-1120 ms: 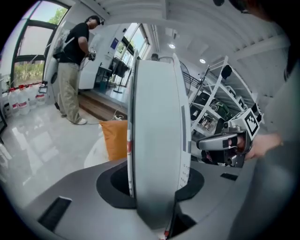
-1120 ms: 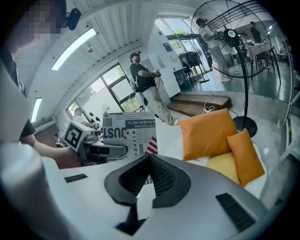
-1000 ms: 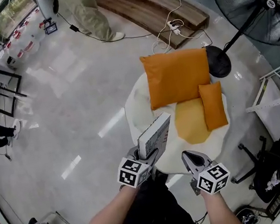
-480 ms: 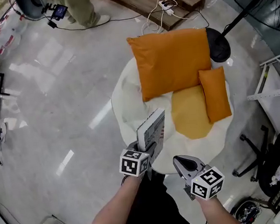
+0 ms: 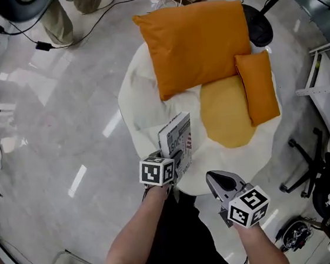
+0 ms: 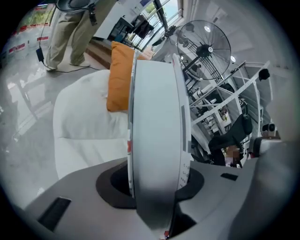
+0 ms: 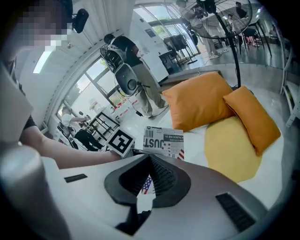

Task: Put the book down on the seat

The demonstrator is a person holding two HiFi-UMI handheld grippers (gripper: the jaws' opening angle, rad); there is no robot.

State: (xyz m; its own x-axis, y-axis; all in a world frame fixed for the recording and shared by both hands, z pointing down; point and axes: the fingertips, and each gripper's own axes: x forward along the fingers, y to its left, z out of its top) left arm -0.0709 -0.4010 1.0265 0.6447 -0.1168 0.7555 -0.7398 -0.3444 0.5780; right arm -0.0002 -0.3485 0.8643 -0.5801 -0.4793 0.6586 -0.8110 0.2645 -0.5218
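book [image 5: 176, 139] on edge, long axis fwd | L gripper [image 5: 169, 160] jaws clamp it | R gripper [image 5: 213, 179] jaws closed

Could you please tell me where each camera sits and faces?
Head view: on the person's head, steeply down onto the white seat; forearms, left gripper and right gripper show.
Left gripper view: rides that gripper, along jaws shut on the book.
Right gripper view: rides that gripper, over shut jaws toward the seat.
Shared: book, large orange cushion.

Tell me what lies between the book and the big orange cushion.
Nothing but a bare strip of the white seat; the head view shows it between the book, held in the left tongs, and the big orange cushion.
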